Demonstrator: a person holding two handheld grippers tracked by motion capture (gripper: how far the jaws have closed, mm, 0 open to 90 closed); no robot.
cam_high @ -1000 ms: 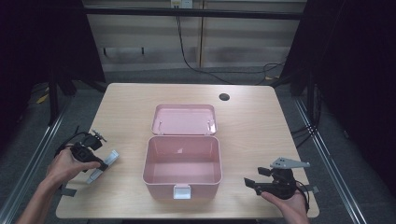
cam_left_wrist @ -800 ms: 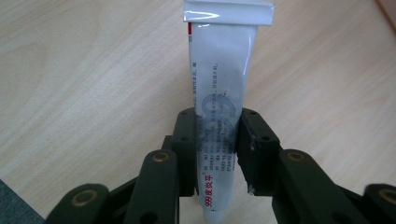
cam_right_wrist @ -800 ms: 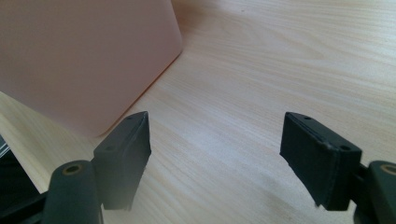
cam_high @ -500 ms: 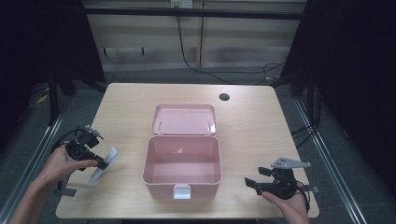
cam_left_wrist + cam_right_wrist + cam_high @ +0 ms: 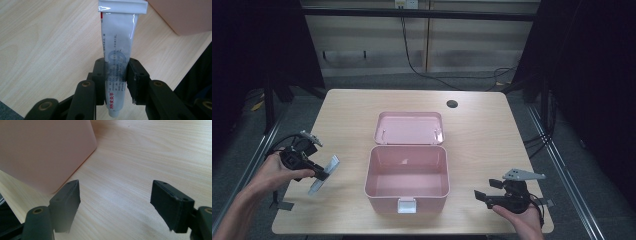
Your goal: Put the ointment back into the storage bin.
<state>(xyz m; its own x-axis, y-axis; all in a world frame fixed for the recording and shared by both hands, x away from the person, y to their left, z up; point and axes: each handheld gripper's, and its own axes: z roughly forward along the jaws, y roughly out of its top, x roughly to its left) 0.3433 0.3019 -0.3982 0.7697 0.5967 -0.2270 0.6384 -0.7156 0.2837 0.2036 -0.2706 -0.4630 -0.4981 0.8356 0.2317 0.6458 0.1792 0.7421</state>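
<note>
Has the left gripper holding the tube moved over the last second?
Yes. The left gripper with the tube has risen slightly and tipped, staying left of the pink box.

The tube's (image 5: 117, 62) print is too small to read where the left gripper's (image 5: 117, 78) jaws cover it; its cap end is cut off below.

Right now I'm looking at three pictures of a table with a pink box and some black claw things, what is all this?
A person sits at a wooden table, holding a handheld two-jaw gripper in each hand. One picture looks down from above; the other two come from cameras riding on the grippers, looking along their black jaws. In the middle stands an open pink box, empty as far as can be seen, lid folded back. The left gripper is clamped on a white tube with printed text. The right gripper is open and holds nothing, resting near the box.
</note>
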